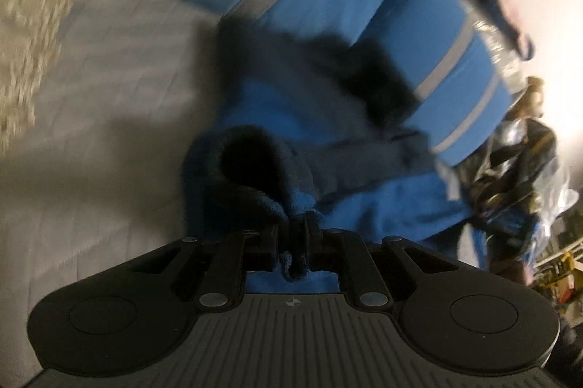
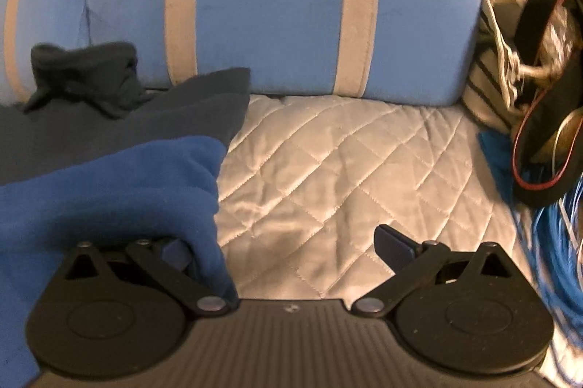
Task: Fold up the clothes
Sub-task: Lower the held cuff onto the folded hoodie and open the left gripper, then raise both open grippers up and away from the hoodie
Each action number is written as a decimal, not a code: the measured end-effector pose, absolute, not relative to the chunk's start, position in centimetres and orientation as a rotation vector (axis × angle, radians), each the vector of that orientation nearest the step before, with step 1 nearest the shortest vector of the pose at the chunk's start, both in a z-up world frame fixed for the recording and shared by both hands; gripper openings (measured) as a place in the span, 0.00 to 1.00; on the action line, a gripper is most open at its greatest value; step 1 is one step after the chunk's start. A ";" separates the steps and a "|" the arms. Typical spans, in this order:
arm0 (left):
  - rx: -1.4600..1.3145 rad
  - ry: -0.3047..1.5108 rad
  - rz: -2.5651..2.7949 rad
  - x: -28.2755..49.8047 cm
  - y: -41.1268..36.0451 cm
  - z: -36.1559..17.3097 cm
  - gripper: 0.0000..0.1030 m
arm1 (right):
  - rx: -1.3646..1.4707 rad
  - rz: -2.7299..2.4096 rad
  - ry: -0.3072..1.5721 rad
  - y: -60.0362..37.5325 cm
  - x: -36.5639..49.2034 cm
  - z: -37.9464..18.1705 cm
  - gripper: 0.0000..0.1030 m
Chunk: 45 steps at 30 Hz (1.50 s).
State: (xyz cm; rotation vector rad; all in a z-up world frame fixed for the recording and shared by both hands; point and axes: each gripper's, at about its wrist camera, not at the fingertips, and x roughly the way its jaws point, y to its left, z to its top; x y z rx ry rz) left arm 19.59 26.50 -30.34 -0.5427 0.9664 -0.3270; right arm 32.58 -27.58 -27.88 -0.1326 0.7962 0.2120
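Fleece edge point(image 2: 204, 169) beside bare quilt point(image 2: 346, 169)

Blue cushions point(image 2: 277, 5) with grey stripes are seen ahead of the gripper, a quilted grey cover point(image 2: 346, 162) beneath, clutter point(image 2: 539, 60) at right.

Quilted grey cover point(image 2: 346, 147), blue fleece garment point(image 2: 109, 184), striped cushions point(image 2: 277, 5)

left hand-held gripper point(image 1: 296, 224) clamped; right hand-held gripper point(image 2: 288, 249) spread wide.
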 end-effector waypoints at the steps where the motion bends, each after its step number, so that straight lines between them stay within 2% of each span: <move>1: -0.537 0.981 -0.320 19.7 26.3 -30.9 0.13 | -0.148 0.211 0.792 -27.4 32.5 -27.8 1.00; 6: -0.497 0.988 -0.322 20.1 25.0 -31.7 0.13 | -0.165 0.190 0.791 -27.6 32.7 -27.6 1.00; 13: -0.511 0.964 -0.349 20.6 24.5 -32.3 0.13 | -0.035 0.148 0.871 -29.3 34.3 -29.1 1.00; 19: -0.532 0.999 -0.299 20.4 24.8 -33.5 0.18 | 0.055 0.177 0.964 -30.2 34.8 -30.6 1.00; 20: -0.537 1.004 -0.290 20.3 24.8 -33.7 0.20 | 0.061 0.196 0.972 -30.3 34.7 -30.5 1.00; 23: -0.522 1.006 -0.273 20.0 25.0 -33.3 0.34 | 0.071 0.247 0.985 -30.7 34.1 -29.8 1.00; 27: -0.494 0.973 -0.251 19.3 25.1 -32.1 0.57 | 0.070 0.288 0.977 -31.6 33.0 -28.8 1.00; 33: -0.495 0.894 -0.204 19.0 25.2 -30.9 0.68 | 0.204 0.430 0.966 -31.9 31.5 -28.3 1.00; 41: -0.354 0.893 -0.129 20.9 23.3 -31.3 0.69 | 0.026 0.370 0.983 -27.4 32.4 -30.4 1.00; 45: -0.268 0.932 -0.082 21.4 23.0 -32.7 0.71 | 0.067 0.301 1.025 -28.1 33.3 -32.1 1.00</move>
